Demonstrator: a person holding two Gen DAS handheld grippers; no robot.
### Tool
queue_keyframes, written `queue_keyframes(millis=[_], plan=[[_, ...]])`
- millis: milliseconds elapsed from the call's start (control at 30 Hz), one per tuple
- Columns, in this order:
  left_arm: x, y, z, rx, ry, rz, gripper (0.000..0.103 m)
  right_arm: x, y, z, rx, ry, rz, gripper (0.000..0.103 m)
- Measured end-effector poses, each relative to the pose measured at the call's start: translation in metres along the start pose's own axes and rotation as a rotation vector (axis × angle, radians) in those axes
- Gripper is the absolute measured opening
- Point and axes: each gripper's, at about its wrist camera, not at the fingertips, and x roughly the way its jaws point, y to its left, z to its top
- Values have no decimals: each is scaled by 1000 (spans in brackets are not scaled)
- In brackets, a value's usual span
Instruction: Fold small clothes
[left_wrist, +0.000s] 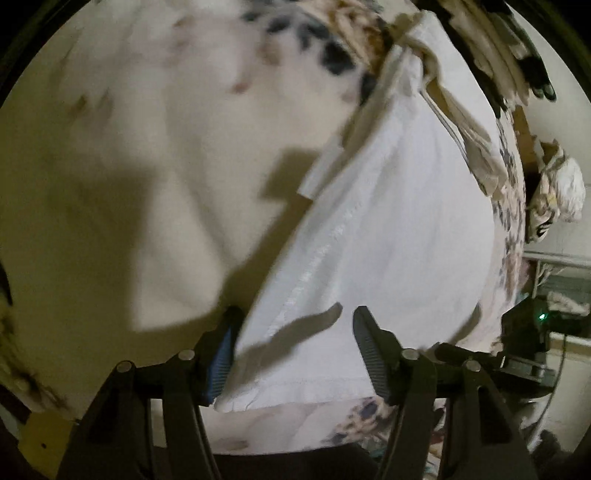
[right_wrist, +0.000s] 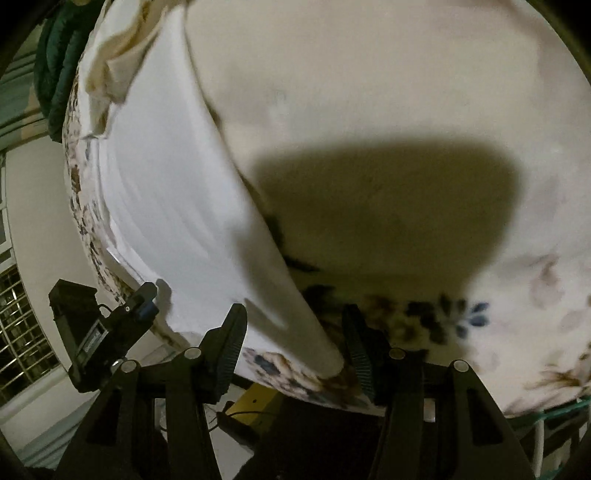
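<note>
Two grippers low over a white garment on a flowered bedsheet

The left gripper (left_wrist: 295, 343) leans down with fingers spread wide, the white garment (left_wrist: 388, 229) lying between and beyond them, ungripped. The right gripper (right_wrist: 295, 343) is likewise wide apart, the garment's corner between its fingers; the flowered bedsheet (right_wrist: 406, 92) stretches beyond its right finger.

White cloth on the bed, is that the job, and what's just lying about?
Job:
white garment
left gripper
right gripper

Lying about:
floral bedsheet
crumpled beige cloth
green bundle
</note>
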Motion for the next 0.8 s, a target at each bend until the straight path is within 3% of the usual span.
queue_keyframes(millis=[67,100,133,167,233,400,567,800], plan=[[0,-7,-2,25,-5,30,15,4,4,0,14,-14,10,58],[2,-11,-4,34,2,33,4,4,6,-1,17,-20,31,55],[1,-12,-5,41,-6,44,4,7,9,-1,14,-17,49,38],[-1,-14,-6,46,-10,49,4,8,11,1,10,-8,45,11],[-7,-16,-7,24,0,13,4,6,18,0,2,-16,55,5],[-37,-21,-1,-33,5,-86,4,-7,35,-5,21,-14,165,4],[-75,-35,23,-85,-53,-192,4,-56,49,4,10,-54,294,4],[-93,-71,115,-95,-167,-341,4,-133,67,70,11,-183,426,4]])
